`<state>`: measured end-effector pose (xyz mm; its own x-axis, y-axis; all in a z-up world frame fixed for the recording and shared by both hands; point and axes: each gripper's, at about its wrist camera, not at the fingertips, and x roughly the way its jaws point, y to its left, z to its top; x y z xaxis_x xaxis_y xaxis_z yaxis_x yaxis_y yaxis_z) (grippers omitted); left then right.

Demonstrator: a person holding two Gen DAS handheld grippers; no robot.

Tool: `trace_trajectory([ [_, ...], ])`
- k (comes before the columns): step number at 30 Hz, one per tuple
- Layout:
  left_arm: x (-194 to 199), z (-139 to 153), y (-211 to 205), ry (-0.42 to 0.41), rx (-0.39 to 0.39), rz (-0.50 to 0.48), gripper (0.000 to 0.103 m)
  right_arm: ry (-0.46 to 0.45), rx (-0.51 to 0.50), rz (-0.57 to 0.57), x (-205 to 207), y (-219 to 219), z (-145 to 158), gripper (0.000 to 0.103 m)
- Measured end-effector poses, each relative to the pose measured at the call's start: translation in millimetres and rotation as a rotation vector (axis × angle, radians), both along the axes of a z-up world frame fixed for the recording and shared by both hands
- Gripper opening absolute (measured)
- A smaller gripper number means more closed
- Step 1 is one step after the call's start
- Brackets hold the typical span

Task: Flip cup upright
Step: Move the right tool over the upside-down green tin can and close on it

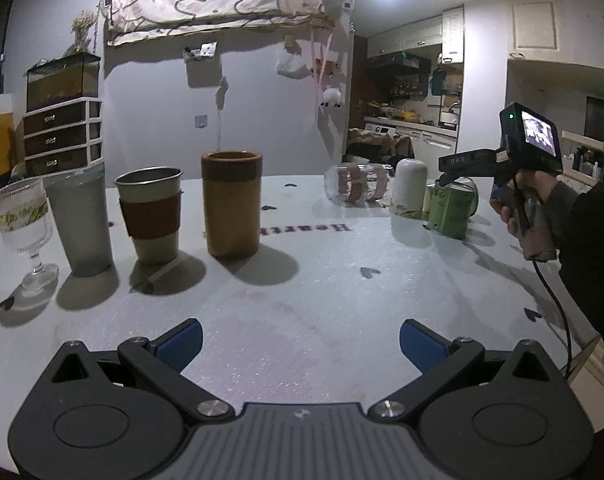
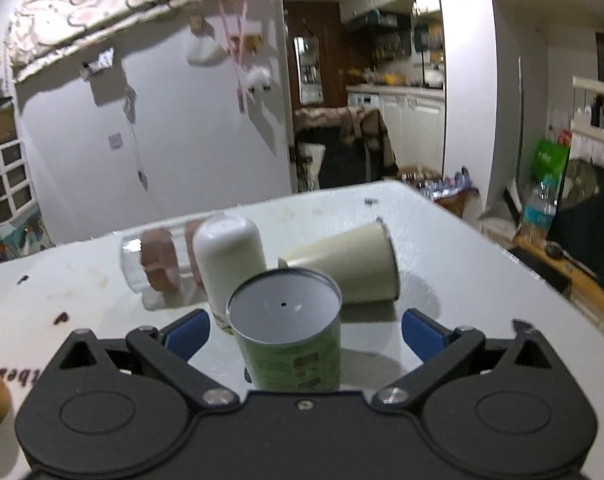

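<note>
A green cup [image 2: 287, 336] stands upside down, its grey base up, between the open fingers of my right gripper [image 2: 304, 334], not gripped. It also shows in the left wrist view [image 1: 450, 212]. Behind it a white cup [image 2: 229, 258] stands upside down, a cream cup [image 2: 350, 264] lies on its side, and a clear glass with pink bands [image 2: 157, 266] lies on its side. My left gripper [image 1: 299, 346] is open and empty above the table, near its front edge.
On the left of the white table [image 1: 322, 300] stand upright a stemmed glass [image 1: 23, 224], a grey tumbler [image 1: 81, 224], a steel cup with brown sleeve [image 1: 151, 216] and a tall tan cup [image 1: 231, 204]. The table's right edge [image 2: 502, 252] is close.
</note>
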<state>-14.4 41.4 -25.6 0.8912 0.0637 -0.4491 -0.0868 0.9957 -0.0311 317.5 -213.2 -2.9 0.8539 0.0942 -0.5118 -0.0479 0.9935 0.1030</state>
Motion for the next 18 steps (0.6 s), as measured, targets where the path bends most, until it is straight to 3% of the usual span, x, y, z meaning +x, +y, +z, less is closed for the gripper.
trace_trajectory([
  [6,-2.6,-1.0,7.5,-0.002,-0.021,0.005,0.103,0.024,-0.040,-0.042,22.8,10.9,-11.5,0.101],
  [8,-3.0,-1.1,9.1,-0.002,-0.026,0.006,0.103,0.036,-0.029,-0.020,25.1,11.8,-13.9,0.089],
  [9,-2.7,-0.8,9.7,-0.001,-0.029,0.007,0.103,0.038,-0.012,-0.005,23.7,11.6,-13.6,0.075],
  [13,-2.7,-1.2,11.5,0.001,-0.040,0.005,0.103,0.060,-0.028,0.043,4.1,23.4,-6.8,0.074],
  [18,-2.4,-4.7,13.9,0.008,-0.051,0.002,0.103,0.053,-0.035,0.222,-55.5,53.3,-0.1,0.074],
])
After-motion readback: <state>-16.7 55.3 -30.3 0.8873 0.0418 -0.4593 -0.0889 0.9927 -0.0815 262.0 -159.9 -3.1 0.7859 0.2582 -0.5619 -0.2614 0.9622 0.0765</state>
